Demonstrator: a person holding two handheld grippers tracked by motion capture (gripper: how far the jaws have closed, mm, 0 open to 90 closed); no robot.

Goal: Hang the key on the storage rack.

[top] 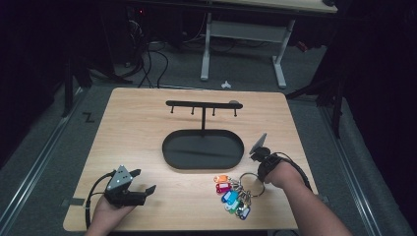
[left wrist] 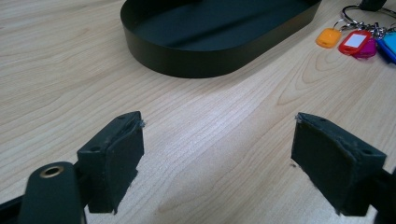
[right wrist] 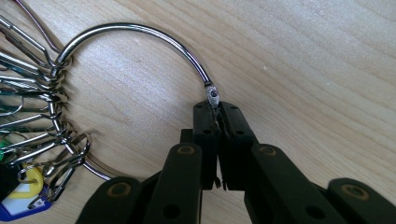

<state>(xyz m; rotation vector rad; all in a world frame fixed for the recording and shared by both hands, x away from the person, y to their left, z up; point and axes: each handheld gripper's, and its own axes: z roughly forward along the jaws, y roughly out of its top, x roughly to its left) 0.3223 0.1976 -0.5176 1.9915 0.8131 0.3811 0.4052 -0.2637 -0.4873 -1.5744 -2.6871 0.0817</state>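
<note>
Right arm pose: we see the forearm come in from the bottom right of the high view, angled up-left, wrist over the right front part of the light wooden counter [top: 147, 118].
Left arm pose: we see the hand low at the front left of the counter, its hand-held gripper pointing right, toward the tray.
Task thing: large silver metal key ring [right wrist: 140, 35] with small clips and a bunch of coloured plastic key tags [top: 231, 192] (orange, red, magenta, blue, green, yellow).
Task thing place: lying flat on the counter, just in front of the black oval metal tray [top: 169, 147], towards its right end; tags fan out left of the ring.
Ring look: thin round wire loop; clips bunched on its left side in the right gripper view, with a small closure bead on its right side.
Right hand-held gripper [right wrist: 218, 114]: jaws closed tight on the ring's wire just below that bead; we see the pads pinching it.
Left hand-held gripper [left wrist: 217, 140]: jaws wide apart, nothing between them, bare counter under them.
Behind tray: black metal hook rack [top: 202, 104] standing upright on a post.
</note>
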